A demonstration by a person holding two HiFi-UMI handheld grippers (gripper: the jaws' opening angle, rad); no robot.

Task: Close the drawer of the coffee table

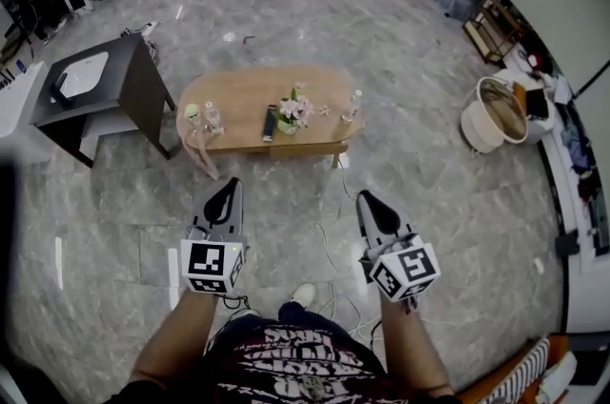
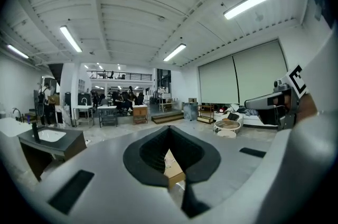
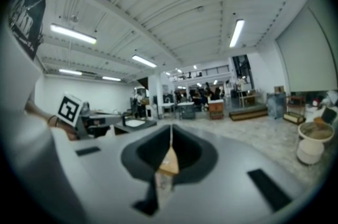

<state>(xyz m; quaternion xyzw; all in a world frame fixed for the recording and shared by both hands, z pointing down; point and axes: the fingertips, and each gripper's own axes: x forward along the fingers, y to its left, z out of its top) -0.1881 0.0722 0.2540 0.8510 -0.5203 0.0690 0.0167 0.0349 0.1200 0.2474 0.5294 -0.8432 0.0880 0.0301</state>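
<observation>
The oval wooden coffee table [image 1: 238, 97] stands on the marble floor ahead of me. A wooden drawer front [image 1: 286, 149] shows under its near edge and seems to stick out a little. On the top are a flower vase [image 1: 292, 113], a dark remote [image 1: 270, 122] and small bottles [image 1: 353, 105]. My left gripper [image 1: 232, 186] and right gripper [image 1: 365, 198] hover side by side over the floor, well short of the table, both shut and empty. In the left gripper view the left gripper [image 2: 169, 130] frames a sliver of the table [image 2: 171, 167]; the right gripper [image 3: 171, 133] does the same.
A dark sink stand [image 1: 95, 92] is left of the table. A round white basket [image 1: 496, 111] sits at the right. Cables [image 1: 329, 231] trail on the floor between the table and my feet. Furniture lines the far wall.
</observation>
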